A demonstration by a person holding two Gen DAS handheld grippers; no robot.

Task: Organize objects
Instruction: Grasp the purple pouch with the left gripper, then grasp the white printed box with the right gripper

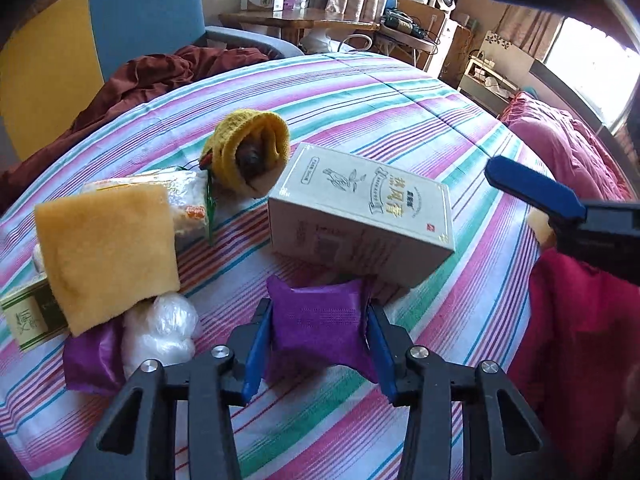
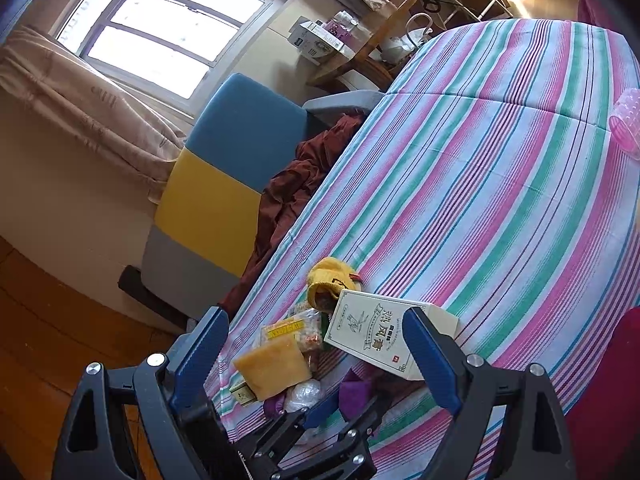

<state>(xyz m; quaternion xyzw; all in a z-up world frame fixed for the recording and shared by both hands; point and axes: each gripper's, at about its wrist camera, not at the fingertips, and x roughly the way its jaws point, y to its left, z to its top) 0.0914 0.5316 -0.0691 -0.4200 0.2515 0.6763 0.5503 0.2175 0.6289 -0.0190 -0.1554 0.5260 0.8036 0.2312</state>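
Observation:
My left gripper [image 1: 318, 330] is shut on a purple foil pouch [image 1: 320, 324], held just above the striped bedspread [image 1: 400, 92]. A pale green tea box [image 1: 360, 212] lies right behind the pouch. A yellow knit item [image 1: 252, 152], a yellow sponge cloth [image 1: 108, 252], a snack packet [image 1: 188, 196], a white plastic bag [image 1: 164, 328] and a second purple pouch [image 1: 90, 360] lie to the left. My right gripper [image 2: 316, 356] is open and empty, high above the pile; its blue fingers [image 1: 532, 192] show at the right of the left wrist view. The tea box [image 2: 376, 336] lies below it.
A small green box [image 1: 28, 316] lies at the bed's left edge. A blue and yellow chair [image 2: 224, 184] with a brown cloth [image 2: 296, 184] stands beside the bed. A red cloth [image 1: 576, 320] lies at the right. A pink cup [image 2: 626, 120] lies far out on the bedspread.

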